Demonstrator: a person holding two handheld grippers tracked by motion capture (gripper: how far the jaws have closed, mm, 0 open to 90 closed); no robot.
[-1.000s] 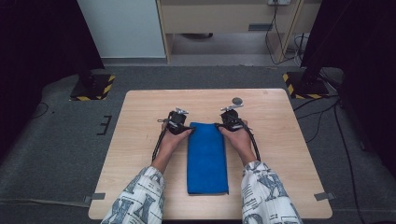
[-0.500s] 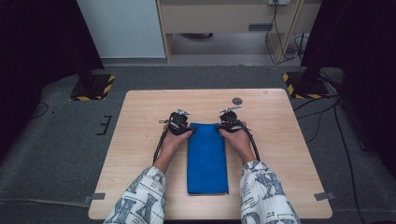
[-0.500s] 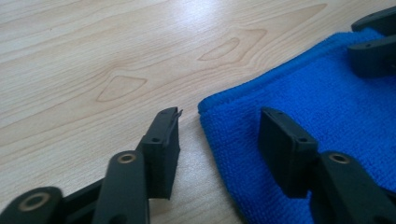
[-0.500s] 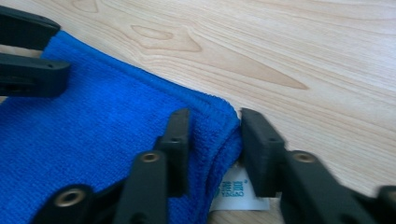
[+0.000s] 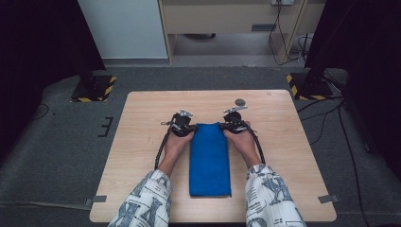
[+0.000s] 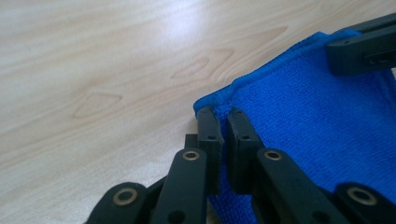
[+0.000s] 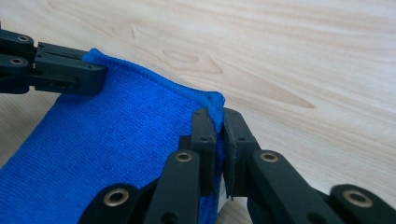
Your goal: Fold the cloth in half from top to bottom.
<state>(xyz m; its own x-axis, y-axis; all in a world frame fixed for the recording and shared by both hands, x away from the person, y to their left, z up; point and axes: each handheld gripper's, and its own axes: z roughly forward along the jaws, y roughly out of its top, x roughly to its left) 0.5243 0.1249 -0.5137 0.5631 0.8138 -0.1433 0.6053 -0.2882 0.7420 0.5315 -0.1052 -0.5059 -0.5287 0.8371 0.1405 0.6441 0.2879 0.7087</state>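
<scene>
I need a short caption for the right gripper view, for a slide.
Right gripper pinches one far corner of the folded blue towel on the wooden table; left gripper clamps the other.

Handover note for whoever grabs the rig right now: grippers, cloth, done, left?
Left hand-held gripper: jaws have just closed, now pinching the far left corner of the blue cloth.
Right hand-held gripper: jaws have just closed too, pinching the far right corner.
Cloth: folded into a long strip, lying flat mid-table, long side running toward the person. Both gripped corners sit at its far end, low on the wood.
Small dark round disc lies beyond the right gripper, clear of the cloth.
Done: both far corners gripped.
Left: probably lift the far edge and fold it toward the near end; nothing lifted yet.
</scene>
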